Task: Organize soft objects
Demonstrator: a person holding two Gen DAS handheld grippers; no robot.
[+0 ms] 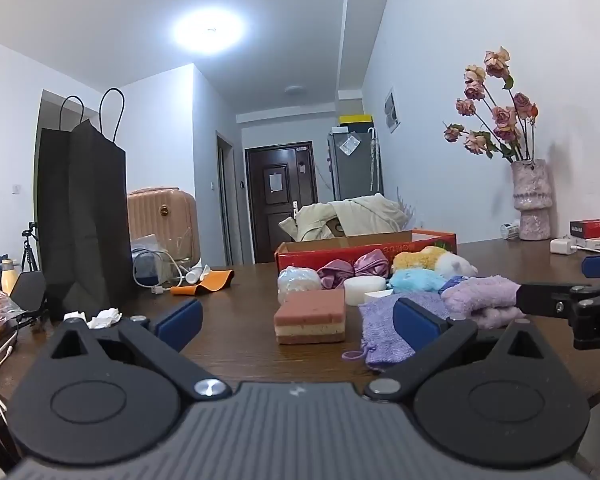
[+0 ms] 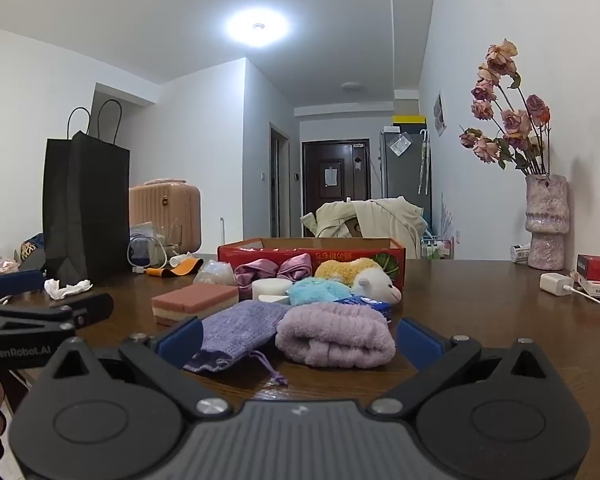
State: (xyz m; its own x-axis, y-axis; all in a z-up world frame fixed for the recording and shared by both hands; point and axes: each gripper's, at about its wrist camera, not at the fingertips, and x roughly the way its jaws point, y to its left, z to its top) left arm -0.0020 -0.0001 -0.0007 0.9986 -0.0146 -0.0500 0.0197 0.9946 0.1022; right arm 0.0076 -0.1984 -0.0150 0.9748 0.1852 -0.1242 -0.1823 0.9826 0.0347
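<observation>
Left gripper [image 1: 296, 320] wide, nothing between its pads; layered sponge [image 1: 310, 317] ahead of it, left of the red box [image 2: 312, 249]. Right gripper [image 2: 298, 340] wide too, empty, with purple pouch [image 2: 236, 330] and rolled lilac towel [image 2: 336, 334] just in front, both in front of the box. Judgement: take the towel across its roll, close gently, lift clear before carrying to the box. Dark wood table [image 2: 480, 304]; black bag [image 2: 86, 208] far left of box, vase of dried roses [image 2: 548, 224] far right, hallway door behind.

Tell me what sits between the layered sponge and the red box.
A clear plastic-wrapped bundle sits between the sponge and the red box, clearest in the left wrist view.
</observation>
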